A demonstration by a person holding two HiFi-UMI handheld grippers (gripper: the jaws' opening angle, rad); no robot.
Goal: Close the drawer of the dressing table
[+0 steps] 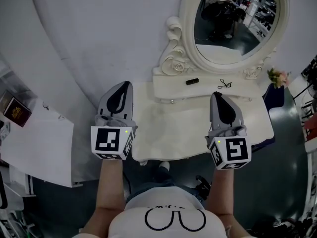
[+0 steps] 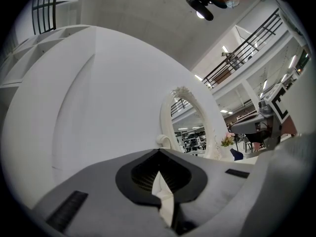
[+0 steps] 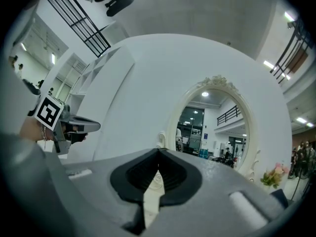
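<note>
The closing looks done, or nearly so, judging by how things lie. The cream desk (image 1: 183,128) of the dressing table stands straight ahead against the far white wall, with its oval mirror (image 1: 233,19) above. At the foot of the mirror sits the low drawer box (image 1: 208,90), in the far middle of the desk top. Its front shows two small knobs (image 1: 172,101), and that front reads as flush, with no drawer standing out toward the person. Nothing juts past the near edge of the desk either (a drawer under that edge would be hidden by the top, so I cannot rule one out).

The left hand-held gripper (image 1: 124,85) hangs over the near left corner of the desk. Its jaws are drawn together to a thin slit, and its own view shows only the wall and mirror frame beyond them, nothing gripped. The right hand-held gripper (image 1: 216,94) hangs over the near right part of the desk with its jaws pressed fully together and empty. Neither touches the drawer box or the knobs; both are apart from them, on the near side.

If the front is truly home, what is left is only to draw the hands away. If a slight gap remains that these views do not reveal, one more push on the front would finish it.
</note>
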